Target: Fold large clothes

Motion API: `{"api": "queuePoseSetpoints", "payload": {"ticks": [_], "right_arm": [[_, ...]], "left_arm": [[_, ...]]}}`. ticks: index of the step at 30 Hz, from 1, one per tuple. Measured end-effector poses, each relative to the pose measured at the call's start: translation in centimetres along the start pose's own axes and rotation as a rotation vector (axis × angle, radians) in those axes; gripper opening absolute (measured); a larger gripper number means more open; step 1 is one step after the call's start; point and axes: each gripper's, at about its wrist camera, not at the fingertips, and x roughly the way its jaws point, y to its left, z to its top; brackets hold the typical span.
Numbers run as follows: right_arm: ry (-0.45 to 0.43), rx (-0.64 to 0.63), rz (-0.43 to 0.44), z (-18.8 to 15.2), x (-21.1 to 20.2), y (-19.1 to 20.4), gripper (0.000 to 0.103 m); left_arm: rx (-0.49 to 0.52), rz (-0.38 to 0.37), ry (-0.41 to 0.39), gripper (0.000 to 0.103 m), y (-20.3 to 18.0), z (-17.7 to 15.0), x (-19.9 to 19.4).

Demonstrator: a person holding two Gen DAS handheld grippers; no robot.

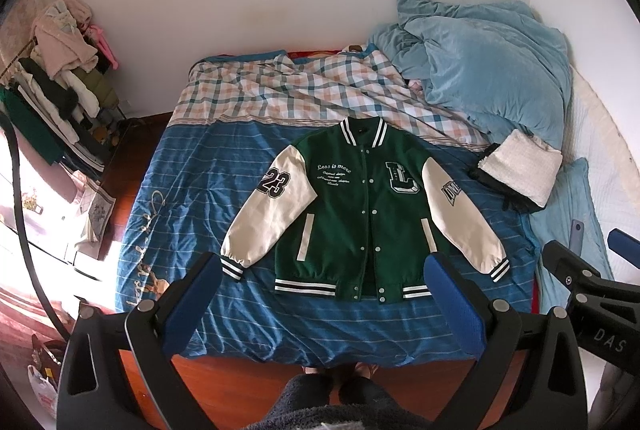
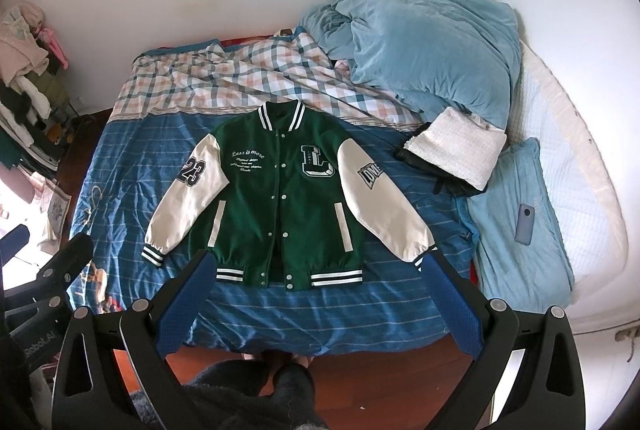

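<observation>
Jacket [image 1: 360, 213] flat on bed [image 1: 192, 189], centre of frame.
Left gripper [image 1: 324, 294] and right gripper [image 2: 316, 294] are wide, holding nothing, at bottom.

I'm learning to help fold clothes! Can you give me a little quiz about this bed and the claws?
1. True or false: the green jacket lies spread flat with its front up.
2. What number is on the jacket's sleeve?
3. What rests on the light blue pillow? A) phone B) sock C) book

Extra look: left claw and right claw are both open and hold nothing.

Key: 1 true; 2 is 23; 3 A.
</observation>
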Motion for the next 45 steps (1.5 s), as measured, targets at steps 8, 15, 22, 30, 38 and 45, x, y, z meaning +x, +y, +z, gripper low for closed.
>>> {"api": "queuePoseSetpoints", "payload": {"ticks": [8, 15, 22, 30, 38, 45], "right_arm": [[-0.003, 0.001, 0.000, 0.1, -0.2, 0.0, 0.103], [-0.004, 0.003, -0.001, 0.4, -0.4, 0.2, 0.103], [0.012, 0.024, 0.004, 1.4, -0.1, -0.1, 0.103], [-0.015, 0.242, 0.049, 1.2, 8.3, -1.6, 0.103], [0.099, 0.622, -0.052, -5.0, 25.7, -13.8, 0.077], [0.231, 1.005, 0.044, -13.8, 44.7, -27.8, 0.078]], "left_arm": [[-0.001, 0.000, -0.006, 0.103, -1.0, 0.7, -0.5], [0.000, 0.001, -0.007, 0.103, -1.3, 0.7, -0.6], [0.000, 0.002, -0.011, 0.103, -1.0, 0.5, -0.5], [0.045, 0.105, -0.098, 0.103, -3.4, 3.7, 5.1], [0.042, 0.175, 0.012, 0.103, -4.8, 3.6, 18.8], [0.006, 0.268, 0.178, 0.103, -7.4, 1.9, 31.9]]}}
